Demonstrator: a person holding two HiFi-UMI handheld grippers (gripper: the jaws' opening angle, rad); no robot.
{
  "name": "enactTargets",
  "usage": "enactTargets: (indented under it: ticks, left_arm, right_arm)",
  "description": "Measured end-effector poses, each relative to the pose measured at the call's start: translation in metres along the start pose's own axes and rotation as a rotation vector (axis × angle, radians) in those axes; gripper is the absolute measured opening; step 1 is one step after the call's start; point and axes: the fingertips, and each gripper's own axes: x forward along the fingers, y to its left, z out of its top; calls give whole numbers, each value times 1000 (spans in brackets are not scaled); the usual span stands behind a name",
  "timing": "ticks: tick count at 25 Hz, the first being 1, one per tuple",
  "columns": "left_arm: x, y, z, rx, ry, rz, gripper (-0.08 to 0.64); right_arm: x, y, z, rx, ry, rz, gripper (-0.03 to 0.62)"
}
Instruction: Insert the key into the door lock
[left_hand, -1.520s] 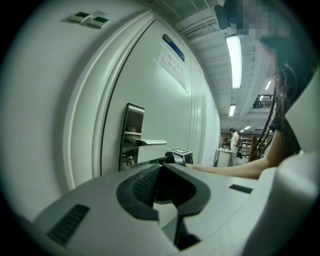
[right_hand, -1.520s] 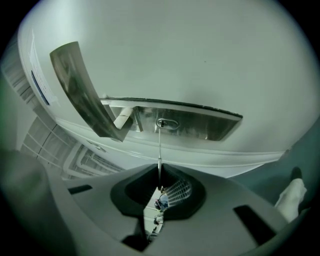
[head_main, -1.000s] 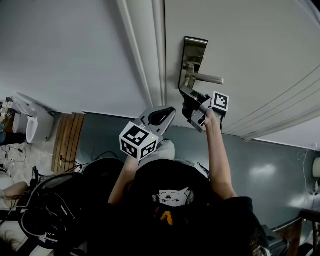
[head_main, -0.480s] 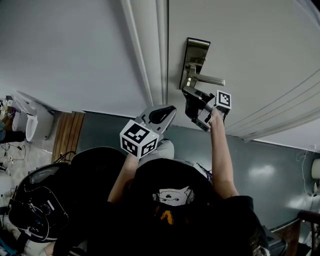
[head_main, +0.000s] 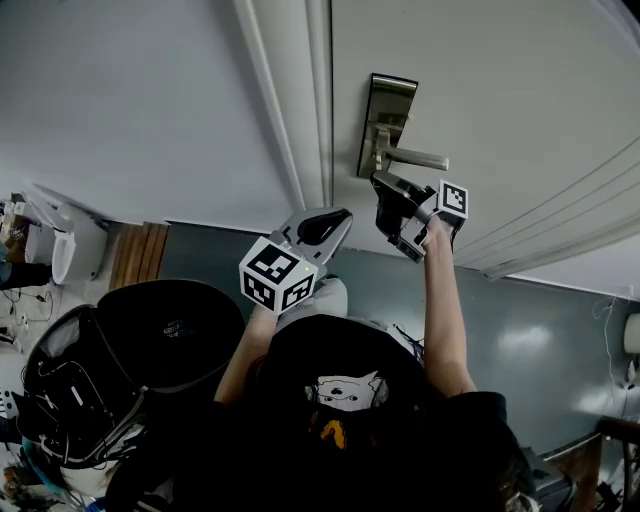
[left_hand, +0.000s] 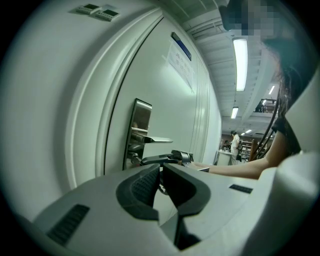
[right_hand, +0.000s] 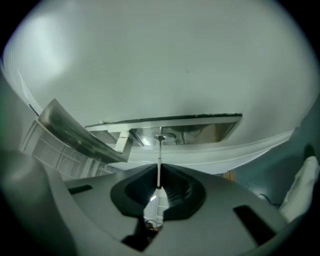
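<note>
The right gripper (right_hand: 159, 172) pinches the key (right_hand: 159, 159) tight; the key's long thin part points straight out from the jaws at the door (head_main: 500, 100); its tip is at the keyhole (right_hand: 160, 136) in the shiny lock plate (right_hand: 200, 129); the handle (head_main: 418, 158) sticks out just beside it, not blocking; the left gripper (left_hand: 161, 172) hangs lower, fingers closed on nothing.

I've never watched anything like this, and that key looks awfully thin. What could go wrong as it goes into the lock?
1. The right gripper pinches the key by its flat sides, with a long blade sticking out to the keyhole. If the blade goes in at an angle, it might jam, bend or slip in the jaws.
2. The lever handle sits just above that gripper, so pushing forward could knock it.
</note>
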Motion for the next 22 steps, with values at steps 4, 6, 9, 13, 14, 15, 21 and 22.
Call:
enactTargets:
  ticks: [4, 6, 9, 13, 14, 15, 21, 22]
  left_arm:
    - [4, -1, 2, 1, 4, -7, 25]
    - [6, -1, 2, 0, 2, -10, 25]
    - [6, -1, 1, 8, 1, -8, 25]
    - [2, 2, 4, 15, -2, 4, 25]
    - [1, 4, 5, 14, -3, 7, 25]
    - [0, 6, 6, 13, -4, 11, 25]
    - [1, 10, 7, 19, -3, 16, 25]
    - [2, 9, 6, 19, -1, 16, 25]
  right_arm:
    - [5, 1, 3, 11, -48, -26, 21]
    - [7, 1, 7, 25, -69, -26, 20]
    - [10, 2, 14, 36, -105, -21, 21]
    - [12, 4, 18, 51, -140, 25, 22]
    - [11, 5, 18, 53, -143, 37, 24]
    - [12, 5, 18, 51, -143, 47, 25]
    - [12, 7, 17, -21, -141, 66, 29]
    - [11, 8, 17, -44, -150, 61, 28]
